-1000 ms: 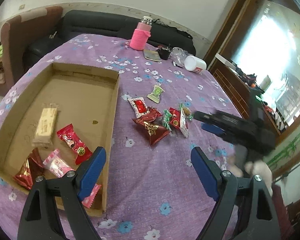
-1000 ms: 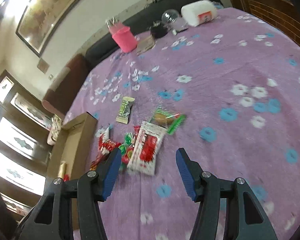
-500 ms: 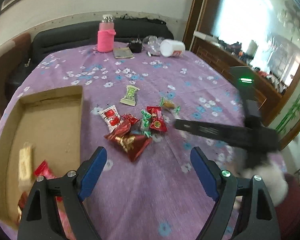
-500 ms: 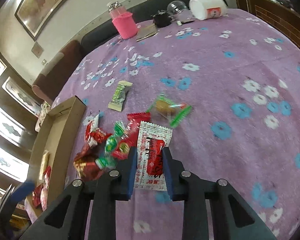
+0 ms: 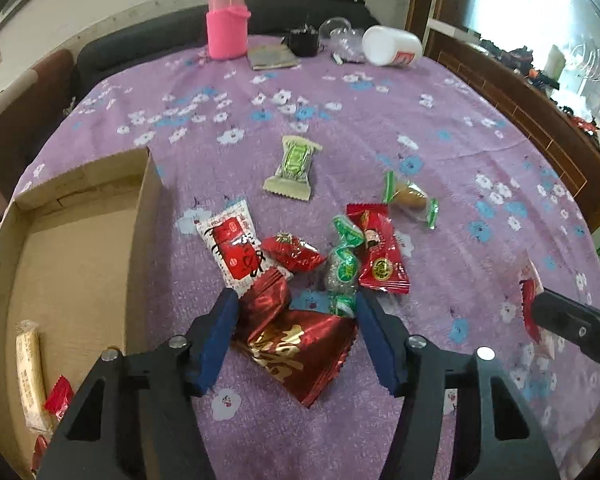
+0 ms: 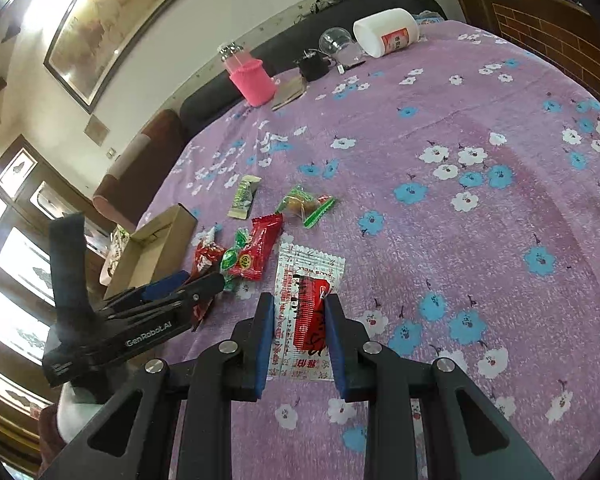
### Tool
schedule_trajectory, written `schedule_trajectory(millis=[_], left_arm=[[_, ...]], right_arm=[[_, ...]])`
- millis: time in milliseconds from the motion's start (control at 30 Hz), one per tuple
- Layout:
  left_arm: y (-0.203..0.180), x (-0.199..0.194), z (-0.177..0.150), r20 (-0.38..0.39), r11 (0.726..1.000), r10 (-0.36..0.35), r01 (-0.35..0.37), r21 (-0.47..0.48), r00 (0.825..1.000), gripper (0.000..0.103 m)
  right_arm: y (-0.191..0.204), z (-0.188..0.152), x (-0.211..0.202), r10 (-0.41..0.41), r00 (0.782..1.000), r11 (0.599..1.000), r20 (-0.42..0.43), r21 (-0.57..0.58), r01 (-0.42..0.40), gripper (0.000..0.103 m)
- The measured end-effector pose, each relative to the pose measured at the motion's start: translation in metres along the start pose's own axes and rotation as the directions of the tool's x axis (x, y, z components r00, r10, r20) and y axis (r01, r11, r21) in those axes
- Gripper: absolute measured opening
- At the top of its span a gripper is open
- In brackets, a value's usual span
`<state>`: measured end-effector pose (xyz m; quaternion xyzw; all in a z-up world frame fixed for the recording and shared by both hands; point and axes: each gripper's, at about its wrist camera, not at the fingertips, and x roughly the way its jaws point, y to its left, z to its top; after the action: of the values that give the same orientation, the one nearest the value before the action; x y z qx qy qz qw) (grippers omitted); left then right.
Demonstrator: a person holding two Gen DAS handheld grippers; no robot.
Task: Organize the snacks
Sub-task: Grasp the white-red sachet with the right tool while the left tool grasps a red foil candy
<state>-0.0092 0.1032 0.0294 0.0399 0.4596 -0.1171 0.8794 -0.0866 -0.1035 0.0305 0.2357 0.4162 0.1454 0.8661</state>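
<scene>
A round table under a purple flowered cloth [image 5: 380, 128] fills both views, with a dark sofa and a framed picture behind. At far left lies an open cardboard box [image 5: 80, 248], already holding a pale wafer bar [image 5: 29, 364] and a red sweet. Just right of its wall, the left gripper [image 5: 296, 312] straddles a shiny red foil packet [image 5: 300, 344]; its blue pads [image 5: 220, 332] stand close on either side, but whether they press the foil cannot be told. Beyond it cluster a white-and-red sachet [image 5: 234, 250], a small red sweet, a green twist-wrapped candy [image 5: 342, 266] and a red bar [image 5: 378, 252]; a green wafer pack [image 5: 294, 168] lies apart. Further right, the right gripper [image 6: 300, 312] is clenched on a flat white-and-red sachet [image 6: 308, 300], pinched at mid-length. These wrappers look light, thin and slippery, probably crumpling under pressure; a hold across the filled middle seems safer than the crimped ends.
</scene>
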Motion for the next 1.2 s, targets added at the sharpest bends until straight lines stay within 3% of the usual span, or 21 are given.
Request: schedule_trajectory(millis=[33, 133, 167, 267, 333, 367, 400, 467, 500, 667, 867, 933, 1067, 1200], left_arm=[[-0.001, -0.005, -0.001, 0.019, 1.000, -0.019, 0.018, 0.009, 1.000, 0.048], [-0.008, -0.018, -0.003, 0.042, 0.998, -0.049, 0.047, 0.034, 0.998, 0.001], [-0.010, -0.020, -0.004, 0.030, 0.997, -0.064, 0.063, 0.038, 0.998, 0.000], [-0.011, -0.026, -0.012, 0.020, 0.994, -0.103, 0.102, 0.029, 0.994, 0.000], [-0.001, -0.033, -0.014, 0.023, 0.984, -0.174, 0.175, -0.027, 0.984, 0.001], [0.004, -0.035, -0.014, 0.028, 0.978, -0.199, 0.200, -0.054, 0.980, 0.011], [0.011, -0.038, -0.014, 0.032, 0.971, -0.222, 0.224, -0.088, 0.974, 0.036], [0.026, -0.041, -0.013, 0.052, 0.964, -0.222, 0.227, -0.141, 0.974, 0.073], [0.031, -0.043, -0.012, 0.067, 0.969, -0.190, 0.198, -0.147, 0.980, 0.074], [0.026, -0.029, -0.007, 0.029, 0.989, -0.130, 0.131, -0.062, 0.991, 0.074], [0.003, -0.006, -0.008, -0.046, 0.998, 0.032, -0.030, 0.049, 0.998, 0.074], [0.004, -0.004, -0.011, -0.053, 0.999, 0.029, -0.027, 0.038, 0.998, 0.052], [0.007, -0.011, -0.016, -0.027, 1.000, 0.008, -0.008, 0.014, 1.000, 0.040], [0.014, -0.028, -0.024, 0.006, 0.999, -0.045, 0.045, -0.029, 0.999, 0.035]], right_arm=[[0.000, -0.001, -0.002, 0.003, 1.000, 1.000, 0.002, -0.001, -0.003, 0.027], [-0.001, -0.002, -0.002, 0.015, 1.000, 1.000, 0.001, 0.004, -0.016, 0.027], [-0.001, -0.003, -0.003, 0.023, 1.000, 1.000, -0.001, 0.008, -0.023, 0.027], [-0.002, -0.007, -0.006, 0.037, 0.999, 0.999, -0.003, 0.015, -0.037, 0.027], [-0.002, -0.009, -0.009, 0.034, 0.999, 0.999, 0.002, 0.013, -0.034, 0.027], [-0.002, -0.010, -0.012, 0.032, 0.999, 0.999, 0.005, 0.013, -0.032, 0.027], [-0.002, -0.011, -0.013, 0.032, 0.999, 0.999, 0.006, 0.014, -0.032, 0.027], [-0.003, -0.012, -0.015, 0.033, 0.999, 0.999, 0.010, 0.016, -0.033, 0.027], [-0.003, -0.012, -0.016, 0.034, 0.999, 0.999, 0.011, 0.019, -0.034, 0.027], [-0.003, -0.015, -0.016, 0.045, 0.999, 0.999, 0.011, 0.030, -0.045, 0.027], [0.000, -0.017, -0.022, 0.051, 0.998, 0.998, 0.022, 0.024, -0.052, 0.027], [-0.001, -0.018, -0.024, 0.052, 0.998, 0.998, 0.028, 0.025, -0.053, 0.027], [-0.003, -0.019, -0.026, 0.056, 0.998, 0.998, 0.026, 0.028, -0.056, 0.027], [0.001, -0.020, -0.025, 0.064, 0.998, 0.998, 0.020, 0.020, -0.065, 0.027]])
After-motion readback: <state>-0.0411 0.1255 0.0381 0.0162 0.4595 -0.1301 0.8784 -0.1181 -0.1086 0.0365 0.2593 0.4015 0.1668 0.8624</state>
